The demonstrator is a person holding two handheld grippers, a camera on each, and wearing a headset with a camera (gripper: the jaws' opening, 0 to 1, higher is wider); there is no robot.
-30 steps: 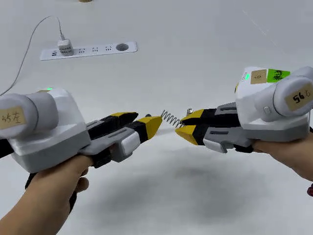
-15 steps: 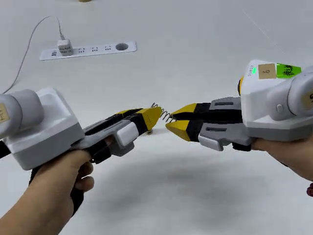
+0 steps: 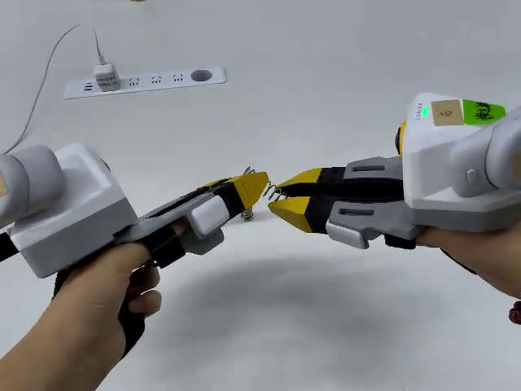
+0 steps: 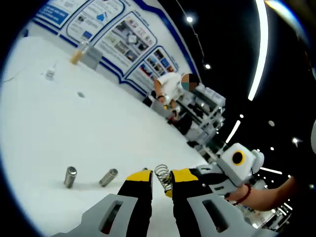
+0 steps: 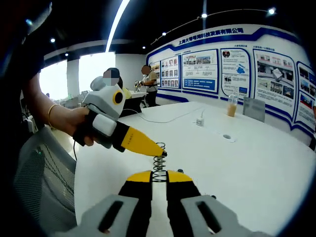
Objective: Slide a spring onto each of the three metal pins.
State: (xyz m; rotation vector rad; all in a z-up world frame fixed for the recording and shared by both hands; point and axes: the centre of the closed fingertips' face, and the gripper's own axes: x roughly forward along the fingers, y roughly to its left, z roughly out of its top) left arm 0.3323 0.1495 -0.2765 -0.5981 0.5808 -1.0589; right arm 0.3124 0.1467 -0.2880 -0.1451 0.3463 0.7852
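I have the spring (image 3: 275,192) up in the air, stretched between the two sets of tips, well above the white worktop (image 3: 342,90). The right gripper (image 5: 158,176) has its jaws drawn in on one end of the spring and carries it. The left gripper (image 4: 159,177) meets the spring's other end. Its jaws sit close together, but I cannot tell whether they pinch the coil, hold something thin inside it, or only touch it.

Directly beneath the spring, a small coiled piece (image 3: 247,215) rests on the worktop. In the left gripper view, two ribbed metal pieces lie beyond the spring, one standing (image 4: 70,177) and one on its side (image 4: 108,177). They are too small for me to say whether they are pins that already wear springs.

I judge this to be the middle of the task: one spring is being lined up or handed across, and it isn't seated on a pin I can make out. The next move calls for keeping both tips on the spring's axis. Then I should ease it along gently, because a sideways push would buckle the coil or flick it out of the jaws.
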